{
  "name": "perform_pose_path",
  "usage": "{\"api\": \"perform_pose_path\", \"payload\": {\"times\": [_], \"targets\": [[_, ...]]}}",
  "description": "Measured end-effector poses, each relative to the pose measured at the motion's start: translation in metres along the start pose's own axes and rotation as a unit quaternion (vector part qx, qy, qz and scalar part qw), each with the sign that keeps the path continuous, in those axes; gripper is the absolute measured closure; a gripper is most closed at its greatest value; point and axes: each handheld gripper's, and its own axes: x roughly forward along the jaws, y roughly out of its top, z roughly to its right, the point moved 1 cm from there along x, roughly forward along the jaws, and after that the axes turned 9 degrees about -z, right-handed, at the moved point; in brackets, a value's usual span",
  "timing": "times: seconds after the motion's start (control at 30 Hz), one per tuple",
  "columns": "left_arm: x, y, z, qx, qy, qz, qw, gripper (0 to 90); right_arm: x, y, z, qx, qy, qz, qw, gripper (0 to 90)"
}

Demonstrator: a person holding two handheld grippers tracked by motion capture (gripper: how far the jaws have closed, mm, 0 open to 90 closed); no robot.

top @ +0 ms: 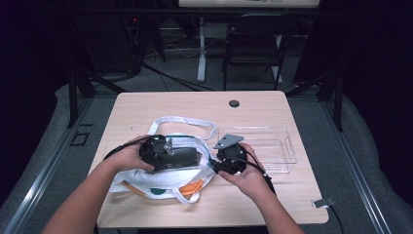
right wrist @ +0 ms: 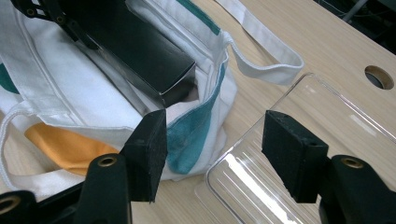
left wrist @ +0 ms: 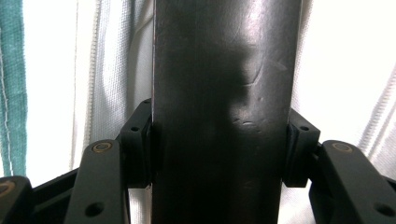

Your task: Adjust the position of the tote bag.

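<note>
your high view looks forward and down over the whole surface (top: 204, 105). each claw view sits close behind its jaws; both share the white bag (right wrist: 56, 100) and black box (left wrist: 224, 93).

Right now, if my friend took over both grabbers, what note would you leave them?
Left gripper: shut on the black box, over the white tote bag.
Right gripper: open, holding nothing, at the bag's opening beside the clear tray.
Done: box gripped, its far end at the bag's mouth.
Left: it looks like the box goes either fully into the bag or out to the tray; I cannot tell which.
</note>
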Motion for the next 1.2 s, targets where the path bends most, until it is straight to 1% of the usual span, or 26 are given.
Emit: {"api": "perform_pose_path", "payload": {"times": [0.1, 0.37, 0.4, 0.53, 0.57, 0.6, 0.67, 0.9, 1.07, 1.2], "targets": [[-0.003, -0.002, 0.000, 0.001, -0.001, -0.001, 1.0000, 42.3, 0.000, 0.000, 0.000, 0.001, -0.001, 0.001, 1.0000, 40.0], [-0.011, -0.008, 0.000, -0.014, -0.001, 0.011, 0.9998, 42.4, -0.001, 0.000, 0.000, 0.000, -0.002, 0.001, 1.0000, 40.0], [-0.012, -0.009, 0.000, -0.016, -0.001, 0.009, 0.9998, 42.4, -0.001, 0.000, 0.000, 0.001, -0.002, 0.002, 1.0000, 40.0], [-0.016, -0.012, 0.000, -0.015, 0.004, 0.004, 0.9999, 42.4, 0.000, 0.000, 0.000, 0.001, -0.002, 0.001, 1.0000, 40.0], [-0.017, -0.013, 0.000, -0.015, -0.001, 0.006, 0.9999, 42.4, 0.000, -0.001, 0.000, 0.001, -0.001, 0.001, 1.0000, 40.0], [-0.018, -0.014, 0.000, -0.017, 0.004, 0.005, 0.9998, 42.4, 0.000, -0.001, 0.000, 0.001, -0.001, 0.001, 1.0000, 40.0], [-0.020, -0.015, 0.000, -0.017, 0.005, 0.005, 0.9998, 42.4, 0.000, -0.001, 0.000, 0.002, 0.000, 0.001, 1.0000, 40.0], [-0.027, -0.017, 0.001, -0.025, -0.001, 0.003, 0.9997, 42.4, -0.001, -0.001, 0.001, 0.001, -0.001, 0.000, 1.0000, 39.9], [-0.034, -0.019, 0.001, -0.034, -0.006, 0.009, 0.9994, 42.4, -0.001, -0.001, 0.001, -0.001, -0.002, 0.000, 1.0000, 40.0], [-0.039, -0.020, 0.002, -0.034, -0.009, 0.005, 0.9994, 42.4, 0.000, -0.001, 0.000, -0.002, 0.000, 0.001, 1.0000, 40.0]]}}
